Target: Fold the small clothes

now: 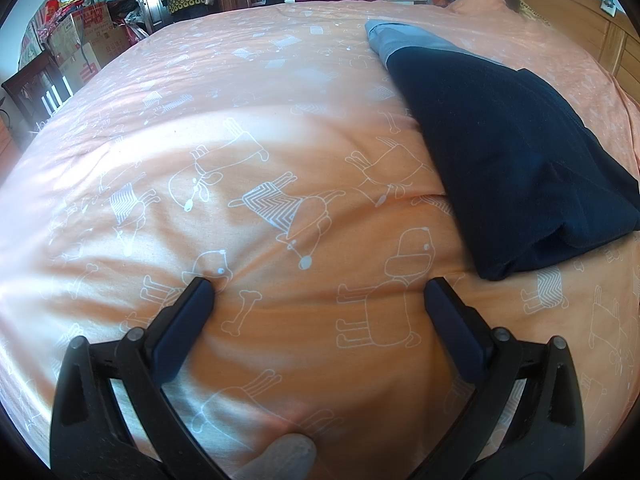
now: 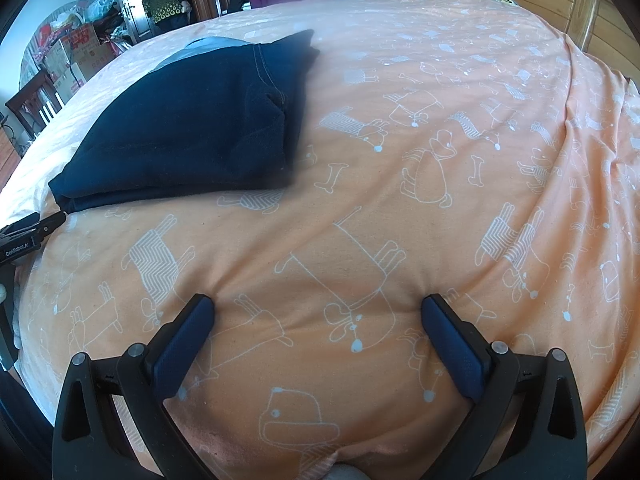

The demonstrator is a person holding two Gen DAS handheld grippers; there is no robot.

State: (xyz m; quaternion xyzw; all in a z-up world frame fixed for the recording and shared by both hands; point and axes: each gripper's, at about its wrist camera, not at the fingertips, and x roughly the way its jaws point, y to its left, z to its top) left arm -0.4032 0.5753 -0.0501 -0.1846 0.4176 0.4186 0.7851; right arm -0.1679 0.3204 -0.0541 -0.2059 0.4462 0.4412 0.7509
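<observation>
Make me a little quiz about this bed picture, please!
1. True or false: the left gripper is holding the dark garment.
2. What is printed on the orange bedspread? A) stars B) cartoon dogs and bones C) flowers
3. Fill in: the garment lies folded on the bedspread, and at its far end a lighter ____-coloured part shows.

Key:
1. False. Both it and the right gripper are open and hold nothing.
2. B
3. grey-blue
</observation>
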